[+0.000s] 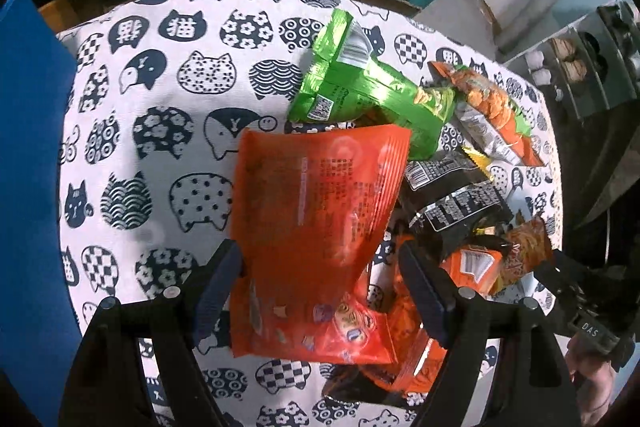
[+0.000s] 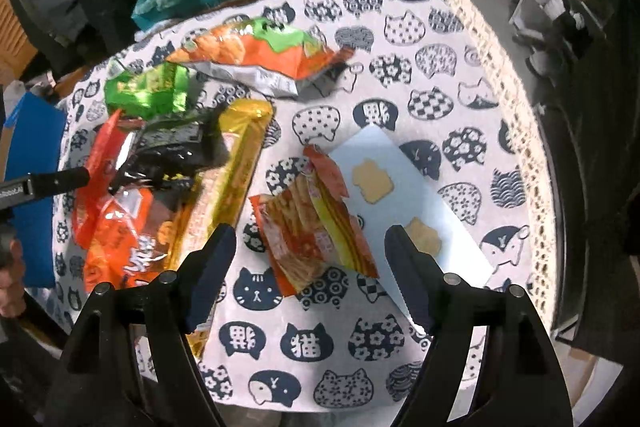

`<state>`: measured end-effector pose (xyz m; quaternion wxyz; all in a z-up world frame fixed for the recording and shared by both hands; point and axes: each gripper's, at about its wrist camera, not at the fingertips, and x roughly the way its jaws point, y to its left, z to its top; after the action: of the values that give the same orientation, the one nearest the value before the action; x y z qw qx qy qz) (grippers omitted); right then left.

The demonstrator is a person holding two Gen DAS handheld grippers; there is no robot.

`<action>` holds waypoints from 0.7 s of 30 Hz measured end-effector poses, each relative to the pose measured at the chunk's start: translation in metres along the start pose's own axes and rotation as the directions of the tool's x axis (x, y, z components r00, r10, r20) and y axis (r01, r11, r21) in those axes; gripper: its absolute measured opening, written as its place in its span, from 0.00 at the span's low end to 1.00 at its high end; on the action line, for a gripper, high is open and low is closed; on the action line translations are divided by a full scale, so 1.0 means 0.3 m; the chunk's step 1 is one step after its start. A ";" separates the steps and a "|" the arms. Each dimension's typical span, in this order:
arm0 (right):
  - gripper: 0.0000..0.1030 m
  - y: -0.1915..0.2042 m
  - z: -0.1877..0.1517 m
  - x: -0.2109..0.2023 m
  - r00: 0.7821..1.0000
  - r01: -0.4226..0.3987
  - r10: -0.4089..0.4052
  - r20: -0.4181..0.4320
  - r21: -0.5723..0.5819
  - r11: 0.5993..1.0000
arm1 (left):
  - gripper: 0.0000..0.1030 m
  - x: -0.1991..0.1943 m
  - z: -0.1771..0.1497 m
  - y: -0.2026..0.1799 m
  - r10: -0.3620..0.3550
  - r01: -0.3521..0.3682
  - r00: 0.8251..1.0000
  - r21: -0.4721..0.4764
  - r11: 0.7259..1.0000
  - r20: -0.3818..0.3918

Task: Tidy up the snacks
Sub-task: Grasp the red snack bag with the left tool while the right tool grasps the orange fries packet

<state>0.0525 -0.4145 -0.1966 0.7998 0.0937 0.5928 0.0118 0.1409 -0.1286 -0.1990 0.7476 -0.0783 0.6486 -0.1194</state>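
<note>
Left tongs [image 1: 320, 287] spread, straddling red packet [image 1: 316, 223] without pinching; slick film may slip on closing and drag the snack pile [image 1: 460, 187] at their right. Right tongs [image 2: 308, 267] spread above orange packet [image 2: 316, 223]. Worktop [image 1: 160, 147] cloth reads 猫; packet print illegible.

Glossy plastic-film orange packet [image 1: 316, 227] and green packet [image 1: 360, 95] are catching glare; matt woven tablecloth [image 1: 160, 131] is lying beneath.
</note>
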 end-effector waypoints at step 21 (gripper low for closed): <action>0.56 0.020 0.037 0.150 0.999 0.001 -0.002 -0.048 -0.039 0.999 | 0.38 0.030 -0.026 0.028 -0.007 0.005 0.999 0.073 0.997 0.031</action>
<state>0.0770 -0.4041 -0.2349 0.7870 0.0775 0.6116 0.0249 0.1350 -0.1228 -0.2108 0.7596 -0.0547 0.6318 -0.1440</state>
